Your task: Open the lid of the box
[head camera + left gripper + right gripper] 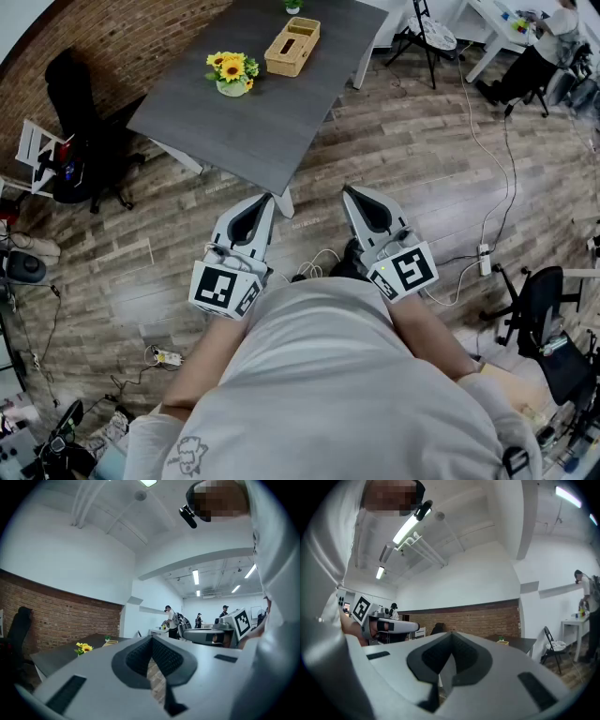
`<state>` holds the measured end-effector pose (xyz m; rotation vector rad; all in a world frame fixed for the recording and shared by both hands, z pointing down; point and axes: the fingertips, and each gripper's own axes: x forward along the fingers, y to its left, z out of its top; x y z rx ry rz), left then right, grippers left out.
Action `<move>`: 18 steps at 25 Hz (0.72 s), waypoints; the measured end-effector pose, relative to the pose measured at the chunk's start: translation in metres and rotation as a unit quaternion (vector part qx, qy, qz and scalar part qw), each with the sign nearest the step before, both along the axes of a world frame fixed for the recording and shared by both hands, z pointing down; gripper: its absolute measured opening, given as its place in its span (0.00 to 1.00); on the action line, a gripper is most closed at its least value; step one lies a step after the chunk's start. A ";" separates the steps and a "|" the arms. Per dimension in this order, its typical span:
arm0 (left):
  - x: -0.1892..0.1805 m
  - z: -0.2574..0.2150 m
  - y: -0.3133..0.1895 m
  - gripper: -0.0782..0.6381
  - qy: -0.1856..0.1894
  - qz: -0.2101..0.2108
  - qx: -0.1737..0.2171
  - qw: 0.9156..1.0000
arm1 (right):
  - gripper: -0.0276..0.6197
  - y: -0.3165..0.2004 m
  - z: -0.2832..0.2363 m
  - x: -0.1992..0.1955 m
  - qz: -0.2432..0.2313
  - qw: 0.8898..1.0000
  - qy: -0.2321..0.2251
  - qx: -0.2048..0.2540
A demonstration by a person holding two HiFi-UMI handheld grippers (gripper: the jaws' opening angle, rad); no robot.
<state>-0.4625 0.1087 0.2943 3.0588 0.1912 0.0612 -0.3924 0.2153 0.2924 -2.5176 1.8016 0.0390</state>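
A woven tan box (pixel 292 45) with a slotted lid stands at the far end of the dark grey table (pixel 272 122). In the left gripper view the box (pixel 110 642) is only a small yellow shape, and so is the box (pixel 503 642) in the right gripper view. Both grippers are held level close to my body, short of the table's near corner. My left gripper (pixel 267 198) is shut with nothing in it, its tips meeting (pixel 151 638). My right gripper (pixel 347 190) is likewise shut and empty (pixel 451 633).
A pot of yellow flowers (pixel 232 71) sits on the table left of the box. A black chair (pixel 80 131) stands by the brick wall, a folding chair (pixel 422 33) at the back. Cables and a power strip (pixel 485 258) lie on the wooden floor; an office chair (pixel 544 309) is right.
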 end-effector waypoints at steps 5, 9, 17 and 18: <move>0.019 0.002 0.003 0.12 -0.001 -0.004 0.000 1.000 | 0.05 0.003 -0.001 0.017 -0.005 1.000 0.007 -0.002; 0.037 0.007 0.007 0.12 -0.007 -0.011 -0.003 1.000 | 0.05 0.006 0.003 0.033 -0.016 1.000 0.009 -0.008; 0.092 0.019 0.027 0.12 -0.014 -0.016 -0.016 1.000 | 0.05 0.017 0.012 0.074 -0.069 0.997 0.014 -0.023; 0.102 0.019 0.032 0.12 -0.015 -0.015 -0.015 1.000 | 0.05 0.020 0.013 0.082 -0.075 0.997 0.013 -0.025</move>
